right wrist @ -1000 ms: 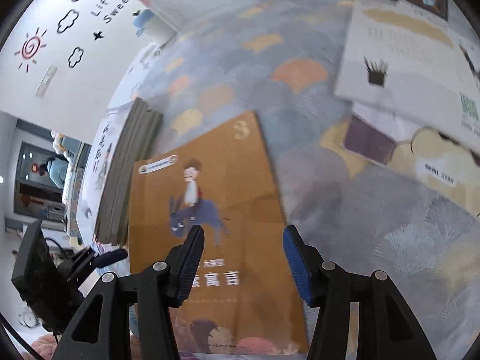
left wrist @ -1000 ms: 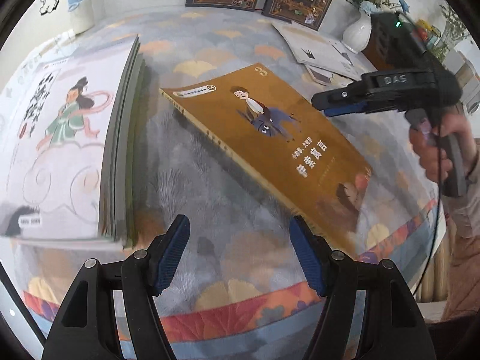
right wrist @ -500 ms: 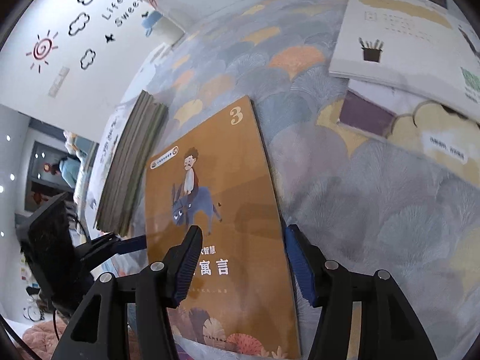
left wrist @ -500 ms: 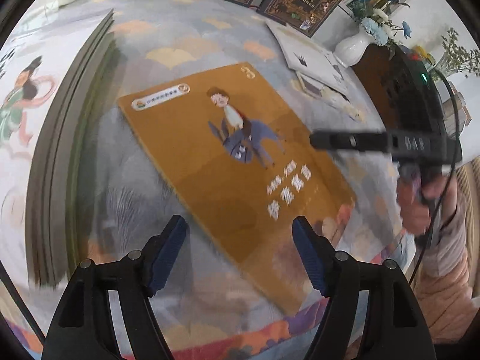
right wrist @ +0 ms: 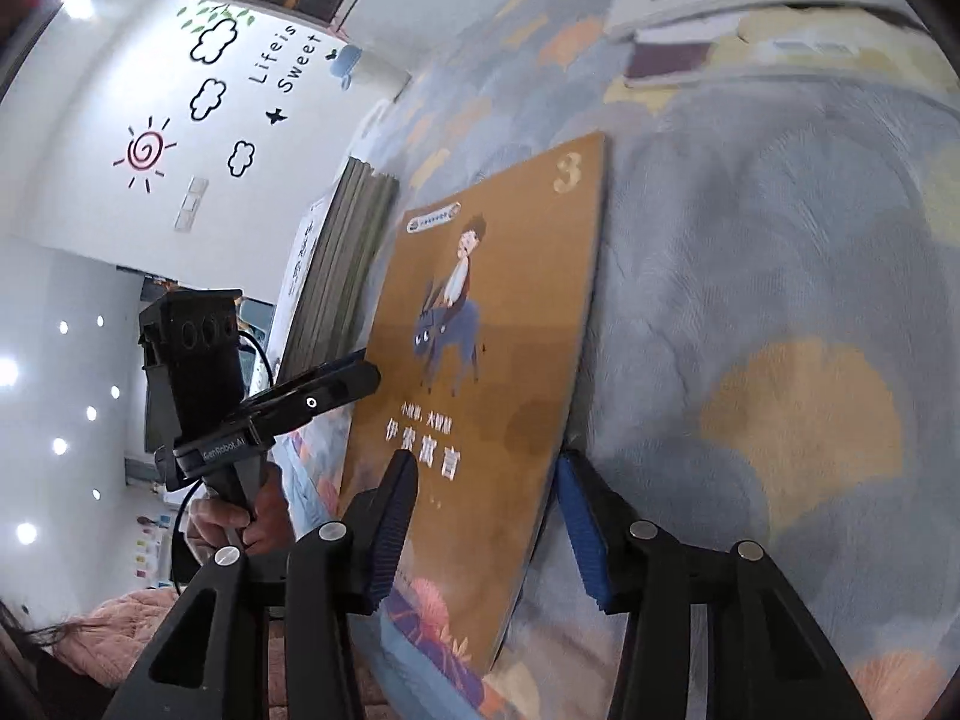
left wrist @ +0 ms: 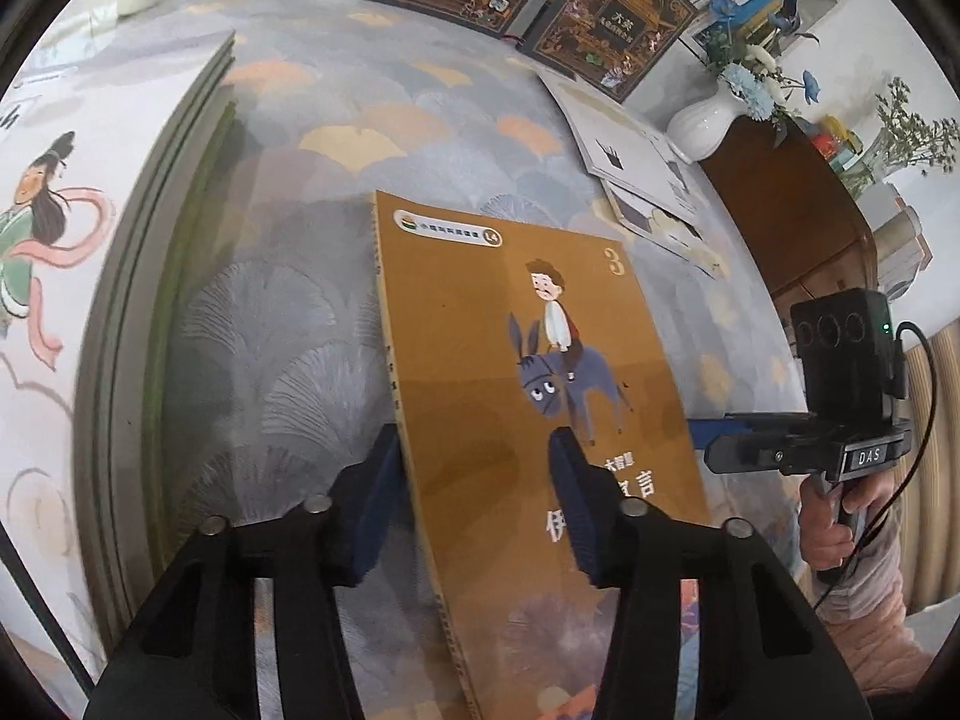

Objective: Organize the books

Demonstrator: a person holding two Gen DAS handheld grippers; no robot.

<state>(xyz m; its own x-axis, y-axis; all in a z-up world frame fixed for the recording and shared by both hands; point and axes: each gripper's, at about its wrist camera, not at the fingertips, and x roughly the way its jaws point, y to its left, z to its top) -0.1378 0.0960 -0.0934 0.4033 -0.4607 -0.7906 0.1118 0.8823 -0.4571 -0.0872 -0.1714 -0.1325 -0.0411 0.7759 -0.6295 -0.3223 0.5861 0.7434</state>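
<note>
Left claw [left wrist: 474,480] closing over orange book [left wrist: 516,372] spine edge, right claw [right wrist: 486,510] closing over opposite edge; pads not yet pressing.

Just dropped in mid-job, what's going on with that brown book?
A person holds a gripper in each hand. The left gripper straddles the spine edge of the brown donkey book, the right gripper its opposite edge; both sets of fingers are closing on it. The book lies on the patterned cloth, beside a stack of books.
</note>
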